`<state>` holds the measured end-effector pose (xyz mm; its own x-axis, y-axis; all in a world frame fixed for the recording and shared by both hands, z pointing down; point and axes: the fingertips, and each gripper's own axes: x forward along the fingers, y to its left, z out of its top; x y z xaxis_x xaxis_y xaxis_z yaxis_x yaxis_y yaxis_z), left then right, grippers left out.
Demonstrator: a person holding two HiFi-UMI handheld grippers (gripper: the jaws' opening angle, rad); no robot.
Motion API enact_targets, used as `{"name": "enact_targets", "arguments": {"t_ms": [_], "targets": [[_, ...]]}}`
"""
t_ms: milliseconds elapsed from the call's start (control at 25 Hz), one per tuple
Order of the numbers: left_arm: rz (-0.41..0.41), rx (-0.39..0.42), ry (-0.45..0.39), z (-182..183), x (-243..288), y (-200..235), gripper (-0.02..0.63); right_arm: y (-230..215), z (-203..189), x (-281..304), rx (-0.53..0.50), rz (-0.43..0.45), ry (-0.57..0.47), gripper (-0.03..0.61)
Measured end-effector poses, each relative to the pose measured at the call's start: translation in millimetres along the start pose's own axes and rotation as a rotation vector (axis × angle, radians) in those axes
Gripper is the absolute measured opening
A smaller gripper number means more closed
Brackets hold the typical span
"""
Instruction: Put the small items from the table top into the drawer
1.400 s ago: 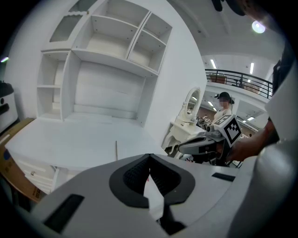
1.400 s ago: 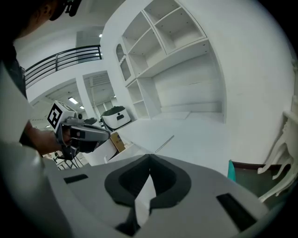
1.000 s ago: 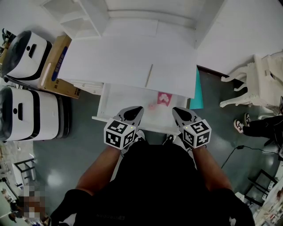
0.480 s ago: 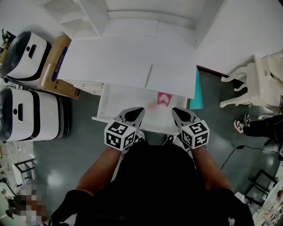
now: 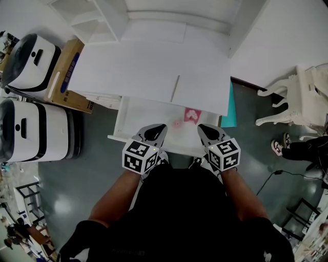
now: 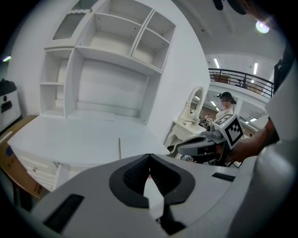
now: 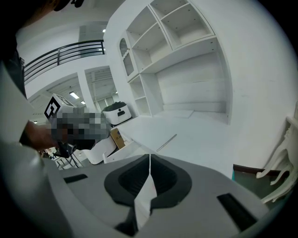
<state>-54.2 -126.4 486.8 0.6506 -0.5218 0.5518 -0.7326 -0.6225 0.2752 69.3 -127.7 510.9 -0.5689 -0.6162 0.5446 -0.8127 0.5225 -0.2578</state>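
A thin pale stick (image 5: 175,88) lies alone on the white table top (image 5: 133,66); it also shows as the stick (image 6: 119,148) and the stick (image 7: 166,142) in the gripper views. Below the table's front edge the drawer (image 5: 128,117) stands pulled out, with a pink patterned item (image 5: 191,114) and a small pink piece (image 5: 177,123) inside. My left gripper (image 5: 158,127) and right gripper (image 5: 203,128) hover over the drawer's front rim, side by side. Both are shut with nothing between the jaws, as seen at the left gripper (image 6: 149,155) and the right gripper (image 7: 149,155).
White shelves (image 5: 154,15) rise at the back of the table. Two white rounded machines (image 5: 36,130) and a cardboard box (image 5: 64,71) stand at the left. A teal panel (image 5: 228,110) and a white ornate chair (image 5: 302,97) are at the right, with someone's feet (image 5: 279,146) nearby.
Both grippers stay shut and almost in place; the right one has edged a little left and the head view has shifted slightly.
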Motion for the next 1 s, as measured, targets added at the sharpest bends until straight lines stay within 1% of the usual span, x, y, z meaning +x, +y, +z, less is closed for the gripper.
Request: {"name": "enact_targets", "arguments": {"t_ms": [160,320,480,600,720,880,1000], "targets": [[0.020,-0.016,0.000,-2.7,-5.2,9.5,0.009,-1.9,8.0,20.1,-0.030,-0.011,0.010,0.030],[0.054,-0.048,0.003,-11.6,-14.1,24.5,0.009,-7.6,20.4,53.4,-0.063,-0.034,0.018,0.031],[0.085,-0.076,-0.002,-17.8,-23.5,37.2,0.009,-16.4,29.8,92.8,-0.049,-0.051,0.038,0.031],[0.099,-0.093,-0.003,-22.9,-28.9,43.7,0.009,-23.7,29.6,123.9,-0.048,-0.069,0.069,0.031],[0.108,-0.110,-0.003,-28.5,-34.2,48.5,0.009,-29.2,28.2,153.3,-0.071,-0.089,0.097,0.032],[0.127,-0.137,0.001,-38.2,-44.1,58.5,0.009,-29.0,23.7,188.0,-0.095,-0.095,0.133,0.032],[0.142,-0.150,0.009,-45.5,-51.9,66.8,0.009,-30.3,17.7,209.7,-0.091,-0.118,0.168,0.035]]}}
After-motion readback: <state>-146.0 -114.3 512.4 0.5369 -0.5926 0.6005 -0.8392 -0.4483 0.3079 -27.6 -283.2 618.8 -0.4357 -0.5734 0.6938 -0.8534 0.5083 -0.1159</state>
